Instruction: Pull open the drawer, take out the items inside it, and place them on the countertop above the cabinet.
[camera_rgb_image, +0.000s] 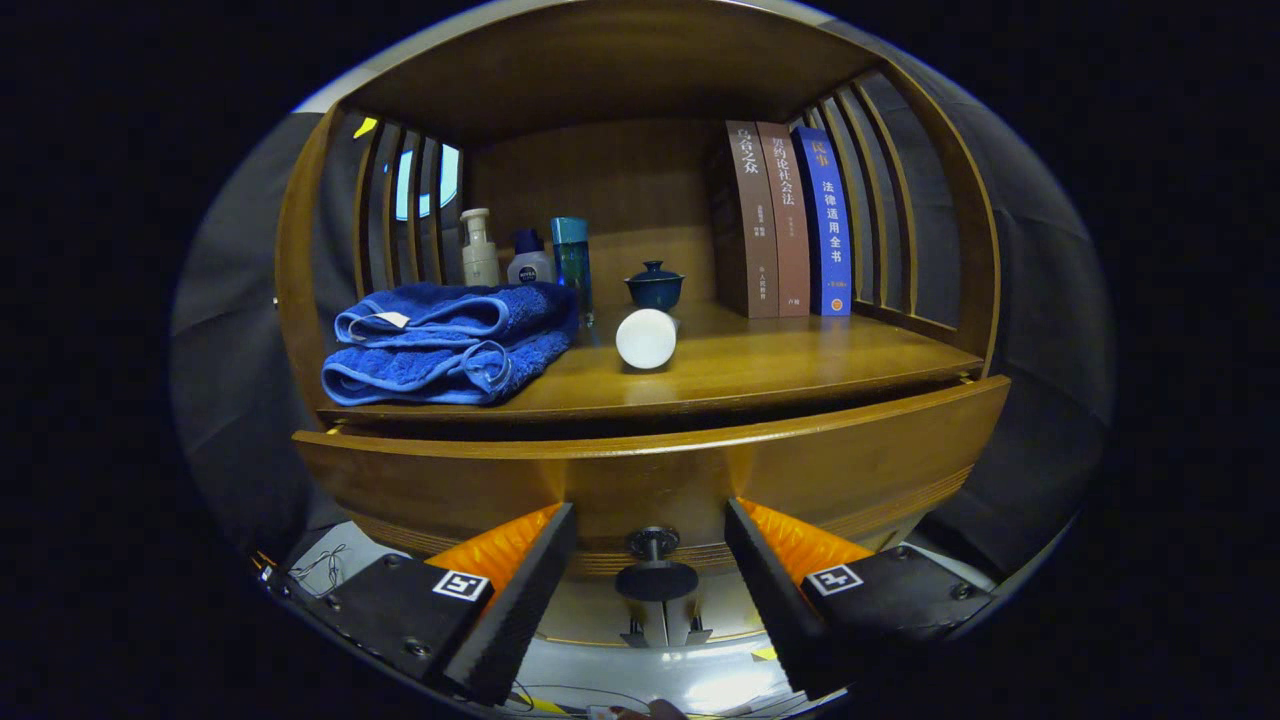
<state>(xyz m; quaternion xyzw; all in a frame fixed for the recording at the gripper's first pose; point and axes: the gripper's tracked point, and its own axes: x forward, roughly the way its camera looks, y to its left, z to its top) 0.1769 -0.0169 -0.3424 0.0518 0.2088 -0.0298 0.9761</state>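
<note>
Drawer (650, 470) stood ajar | round knob (655, 578) lay between spread, untouching fingers of gripper (650, 560) | advice: close squarely on knob stem, pull straight back.

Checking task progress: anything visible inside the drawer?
No. The drawer is barely ajar, showing just a dark gap under the countertop; contents hidden. The gripper is open around the knob.

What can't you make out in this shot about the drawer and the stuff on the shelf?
- Drawer contents: hidden behind its front panel, gripper view.
- Whether the drawer is slightly open: unclear.
- Bottles: lower parts hidden by the folded blue towel.
- Gripper: fingers open either side of the knob, not touching it.
</note>
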